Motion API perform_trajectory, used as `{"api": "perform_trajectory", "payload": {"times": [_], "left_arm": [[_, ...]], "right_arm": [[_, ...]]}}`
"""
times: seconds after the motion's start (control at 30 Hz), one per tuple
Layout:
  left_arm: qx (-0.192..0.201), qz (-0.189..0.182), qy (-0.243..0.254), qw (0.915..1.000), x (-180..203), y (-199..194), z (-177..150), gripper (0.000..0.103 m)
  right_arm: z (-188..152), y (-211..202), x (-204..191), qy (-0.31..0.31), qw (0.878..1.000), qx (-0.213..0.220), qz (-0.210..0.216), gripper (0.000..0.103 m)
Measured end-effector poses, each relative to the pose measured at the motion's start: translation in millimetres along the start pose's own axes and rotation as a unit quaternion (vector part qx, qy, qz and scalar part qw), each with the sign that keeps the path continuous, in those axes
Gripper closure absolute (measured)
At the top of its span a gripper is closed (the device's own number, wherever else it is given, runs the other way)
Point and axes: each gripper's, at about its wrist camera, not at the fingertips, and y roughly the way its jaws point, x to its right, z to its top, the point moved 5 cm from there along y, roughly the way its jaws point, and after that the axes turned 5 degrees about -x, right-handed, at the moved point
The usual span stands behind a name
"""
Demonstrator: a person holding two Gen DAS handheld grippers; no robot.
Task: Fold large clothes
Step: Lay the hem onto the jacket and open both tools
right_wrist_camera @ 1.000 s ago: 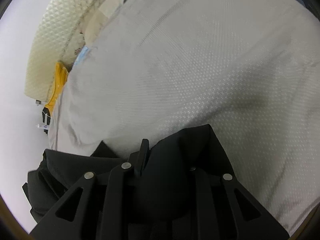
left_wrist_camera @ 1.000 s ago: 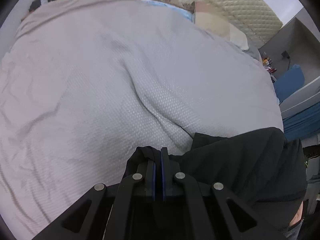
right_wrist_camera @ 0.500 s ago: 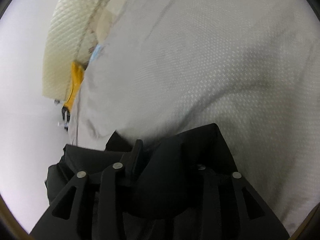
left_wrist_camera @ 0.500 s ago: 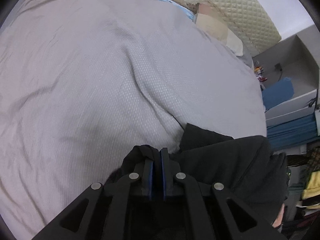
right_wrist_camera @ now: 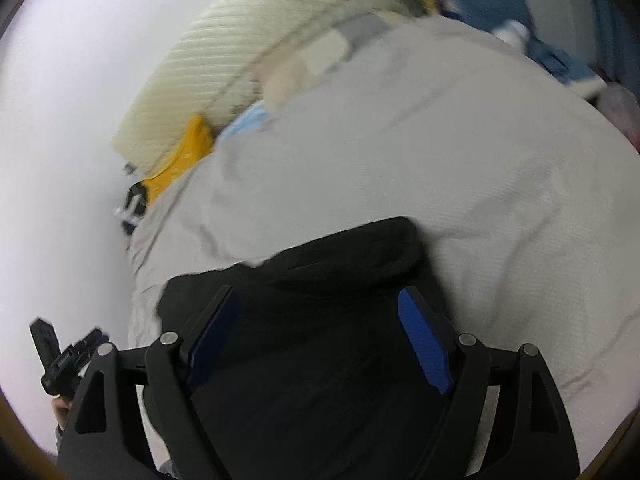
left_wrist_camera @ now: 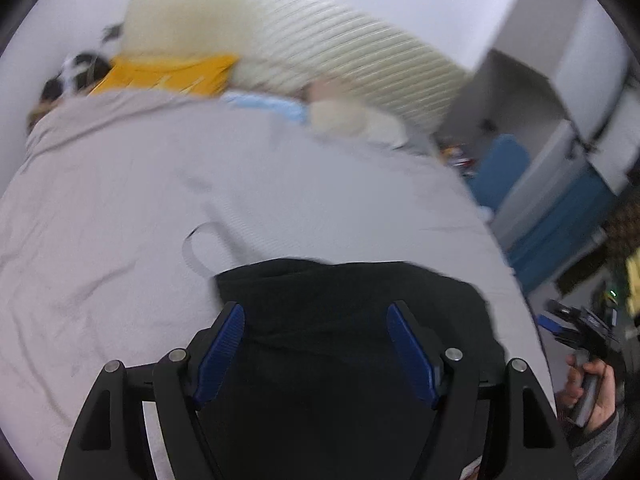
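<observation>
Black garment lies below both my grippers, its far edge meeting bare grey bedspread beyond. Left gripper and right gripper: jaws opening wide, gripping nothing.

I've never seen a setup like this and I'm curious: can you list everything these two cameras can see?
black garment: one, black, folded on the near part of the bed
bedcover: one, pale grey, spread over the bed
headboard: one, cream, quilted, at the far end
yellow cushion: one, against the headboard
light blue cloth: one, by the headboard
pale pillow: one, cream, beside it
blue furniture: beside the bed, blurred
left hand-held gripper: blue pads, jaws opening, above the garment
right hand-held gripper: the same
person's hand: holding the right gripper's handle
</observation>
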Motion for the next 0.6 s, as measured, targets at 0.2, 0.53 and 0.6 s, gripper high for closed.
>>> {"api": "perform_trajectory", "payload": {"times": [0.2,0.53,0.6], "left_arm": [[0.01,-0.019,0.064,0.9977,70.9,49.5,-26.3,0.029],[0.034,0.084,0.125,0.988,79.0,140.8,-58.8,0.029],[0.039,0.095,0.129,0.9863,78.4,148.1,-60.6,0.029]], "right_arm": [[-37.6,43.5,-58.0,-0.077,0.997,0.02,-0.007,0.021],[-75.0,107.8,-60.0,-0.177,0.978,0.066,-0.084,0.02],[-75.0,115.6,-59.0,-0.184,0.976,0.072,-0.088,0.02]]}}
